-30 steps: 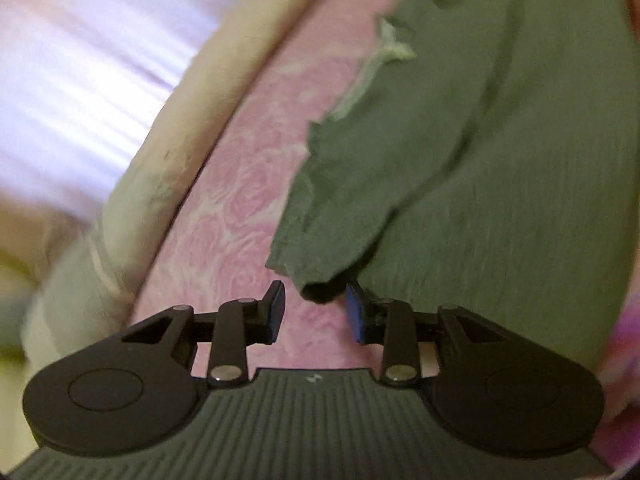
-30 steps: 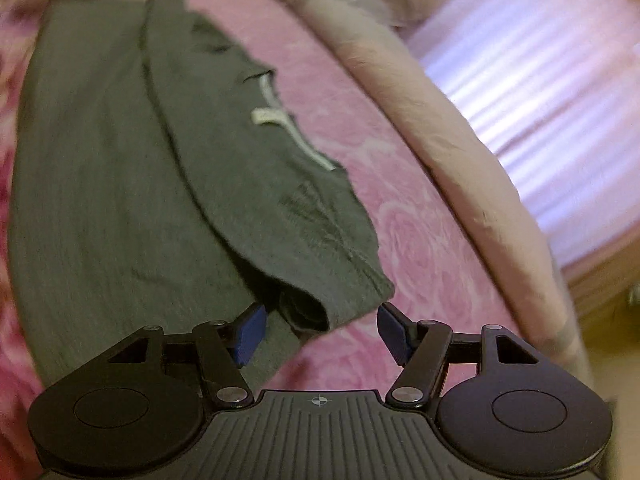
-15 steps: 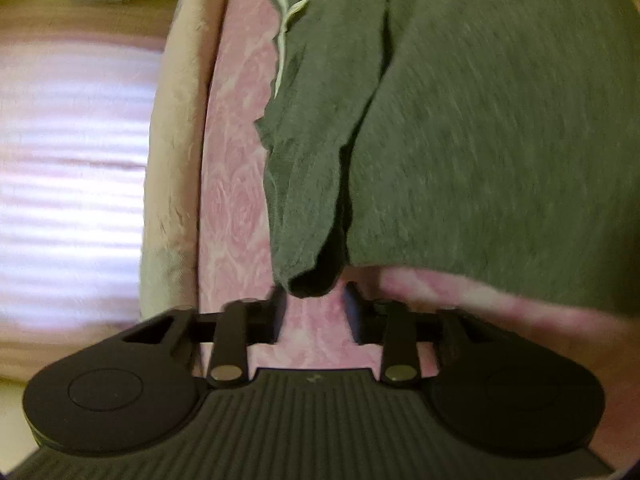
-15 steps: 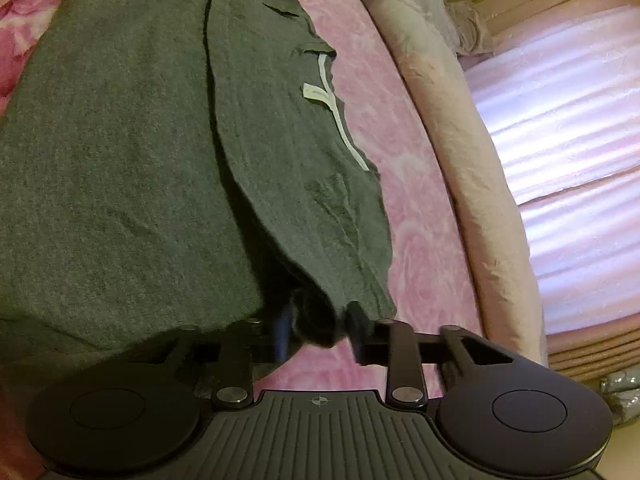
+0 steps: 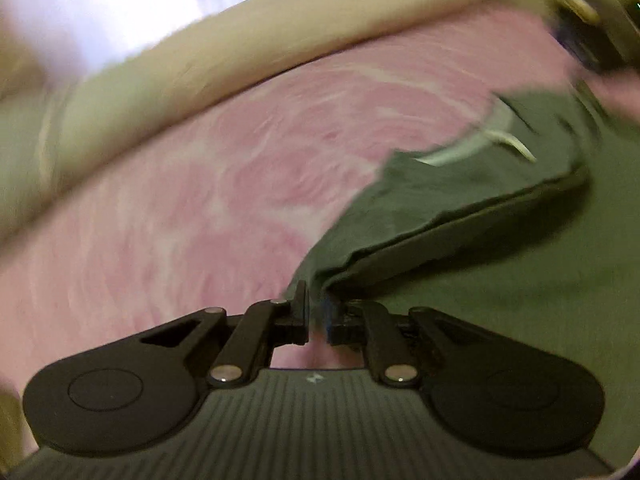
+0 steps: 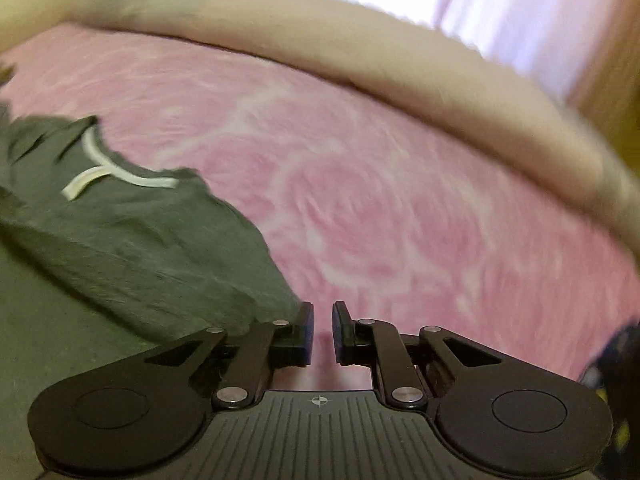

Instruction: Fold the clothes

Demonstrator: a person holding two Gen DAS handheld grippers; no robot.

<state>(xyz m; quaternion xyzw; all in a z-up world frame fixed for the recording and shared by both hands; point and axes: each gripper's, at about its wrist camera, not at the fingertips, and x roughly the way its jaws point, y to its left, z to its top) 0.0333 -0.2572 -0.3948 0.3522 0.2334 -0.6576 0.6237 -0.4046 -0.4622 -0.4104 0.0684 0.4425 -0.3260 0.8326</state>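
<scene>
While both views were smeared by motion blur, the nearest things stayed readable. In the left wrist view, the left gripper had its black jaws drawn nearly together, clenched on a corner of the dark grey-green knitted cotton shirt, whose cloth rose out of the narrow slot between the pads. From that pinched corner a folded flap of the shirt ran away to the right, its edge lifted above the flat layer beneath. Farther along, the shirt's white neckline tape and label showed near its upper edge.

In the right wrist view, the right gripper had its jaws close, with a slim gap between them; the shirt's edge reached the left finger, but whether any cloth was caught I cannot tell. The white collar band lay farther left.

The shirt rested on a pink rose-patterned bedspread, which filled the middle of both views. Beyond it ran a cream padded bed edge, and past that a bright, pale-lilac striped curtain.
</scene>
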